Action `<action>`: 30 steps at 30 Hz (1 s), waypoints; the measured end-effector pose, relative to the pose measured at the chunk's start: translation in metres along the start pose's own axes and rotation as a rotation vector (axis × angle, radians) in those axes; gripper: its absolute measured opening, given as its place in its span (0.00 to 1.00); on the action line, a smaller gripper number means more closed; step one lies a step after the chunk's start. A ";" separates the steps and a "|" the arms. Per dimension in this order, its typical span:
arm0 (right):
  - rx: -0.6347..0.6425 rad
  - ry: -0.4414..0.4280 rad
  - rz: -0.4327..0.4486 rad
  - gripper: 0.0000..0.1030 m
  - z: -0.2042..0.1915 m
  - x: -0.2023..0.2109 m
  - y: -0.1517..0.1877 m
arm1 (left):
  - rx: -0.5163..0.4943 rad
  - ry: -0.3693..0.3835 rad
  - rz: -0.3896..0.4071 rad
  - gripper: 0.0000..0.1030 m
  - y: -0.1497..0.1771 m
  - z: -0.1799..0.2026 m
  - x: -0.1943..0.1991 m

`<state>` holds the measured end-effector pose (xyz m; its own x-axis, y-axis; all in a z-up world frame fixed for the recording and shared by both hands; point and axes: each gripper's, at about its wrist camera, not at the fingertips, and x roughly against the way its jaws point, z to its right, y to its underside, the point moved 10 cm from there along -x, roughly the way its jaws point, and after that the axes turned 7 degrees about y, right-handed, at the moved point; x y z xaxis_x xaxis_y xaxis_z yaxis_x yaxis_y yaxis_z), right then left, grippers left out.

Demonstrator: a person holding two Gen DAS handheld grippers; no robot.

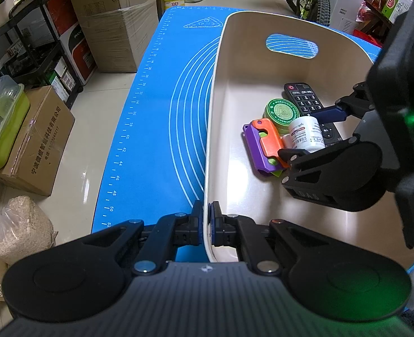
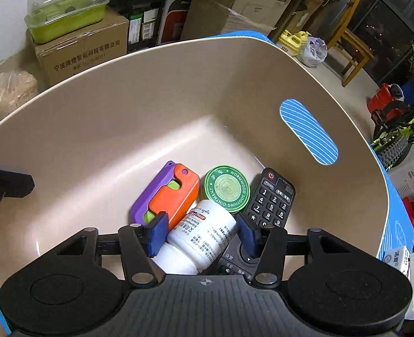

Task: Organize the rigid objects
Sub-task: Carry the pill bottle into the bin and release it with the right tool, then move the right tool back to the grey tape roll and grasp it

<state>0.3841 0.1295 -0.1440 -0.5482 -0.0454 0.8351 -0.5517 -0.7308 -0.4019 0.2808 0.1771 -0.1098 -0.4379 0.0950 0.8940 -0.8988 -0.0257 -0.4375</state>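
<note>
Inside the bin (image 2: 122,118), spread right tongs (image 2: 201,236) straddle a white bottle (image 2: 204,236) beside the "WORMWOOD SOOTHING OINTMENT" tin (image 2: 225,188); left tongs (image 1: 206,224) pinch its wall.

Ahead of the right gripper (image 2: 200,234) jaws, the toy (image 2: 166,193), ointment tin (image 2: 226,189) and remote (image 2: 271,198) block passage. Bare bin (image 2: 94,129) floor lies open to their left.

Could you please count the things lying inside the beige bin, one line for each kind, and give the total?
White bottle: 1
Green round ointment tin: 1
Black remote control: 1
Purple and orange plastic toy: 1
Total inside the beige bin: 4
</note>
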 end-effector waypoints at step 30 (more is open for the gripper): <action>-0.464 0.186 0.251 0.72 0.162 0.120 0.099 | 0.002 -0.001 0.002 0.07 0.000 0.001 0.000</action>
<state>0.3659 -0.0588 -0.0229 -0.7770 -0.0278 0.6289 -0.5856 -0.3346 -0.7383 0.2805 0.1763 -0.1100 -0.4395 0.0940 0.8933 -0.8981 -0.0274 -0.4390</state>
